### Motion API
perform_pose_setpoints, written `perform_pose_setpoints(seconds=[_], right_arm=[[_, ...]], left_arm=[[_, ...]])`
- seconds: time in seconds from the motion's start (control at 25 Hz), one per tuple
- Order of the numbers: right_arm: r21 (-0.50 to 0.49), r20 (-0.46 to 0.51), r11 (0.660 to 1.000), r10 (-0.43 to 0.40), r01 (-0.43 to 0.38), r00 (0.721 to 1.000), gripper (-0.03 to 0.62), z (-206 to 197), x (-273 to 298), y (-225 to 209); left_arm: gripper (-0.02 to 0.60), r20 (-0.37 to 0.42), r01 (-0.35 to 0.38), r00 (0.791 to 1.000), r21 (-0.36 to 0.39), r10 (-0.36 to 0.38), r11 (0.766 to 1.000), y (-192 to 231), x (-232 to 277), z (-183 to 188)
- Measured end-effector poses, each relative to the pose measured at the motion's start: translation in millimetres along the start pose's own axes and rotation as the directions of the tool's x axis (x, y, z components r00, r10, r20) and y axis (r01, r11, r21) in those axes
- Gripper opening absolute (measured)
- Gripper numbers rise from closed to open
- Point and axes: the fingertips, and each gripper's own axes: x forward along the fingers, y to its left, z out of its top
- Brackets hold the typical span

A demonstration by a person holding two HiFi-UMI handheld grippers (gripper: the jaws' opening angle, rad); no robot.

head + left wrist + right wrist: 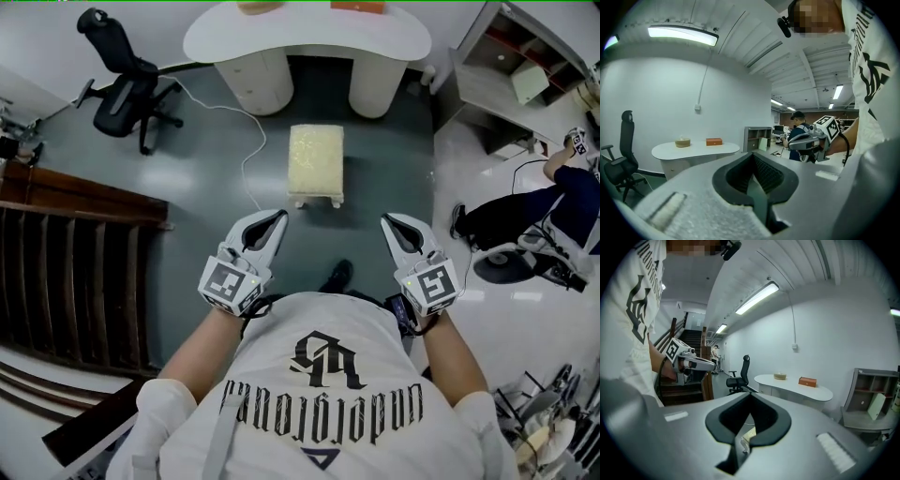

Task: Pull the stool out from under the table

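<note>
Left tool (279, 219) and right tool (387, 222) (both closed, empty) hang short of stool (316, 161).

Head camera looked steeply down from above the wearer onto the floor. Cameras on left gripper (278, 218) and right gripper (387, 221) sat close behind the jaws, facing nearly level. All three shared the white kidney-shaped table (309, 39) and black swivel office chair (127, 89).

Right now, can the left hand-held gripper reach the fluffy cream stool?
Probably yes. The fluffy cream stool stands out from the white table, with only dark floor between it and the left hand-held gripper. Its jaws are shut and empty, so they must open first.
</note>
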Motion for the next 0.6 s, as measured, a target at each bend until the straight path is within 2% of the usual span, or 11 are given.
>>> perform_pose_setpoints(seconds=[0.28, 0.6], right_arm=[[0.013, -0.033, 0.999, -0.033, 0.034, 0.999, 0.002, -1, -4, 57], [0.030, -0.035, 0.994, -0.100, 0.101, 0.994, 0.002, 0, 14, 142]], left_arm=[[0.006, -0.031, 0.125, 0.992, 0.027, -0.124, 0.992, -4, -43, -6], [0.006, -0.034, 0.146, 0.989, 0.010, -0.146, 0.989, 30, -133, -33]])
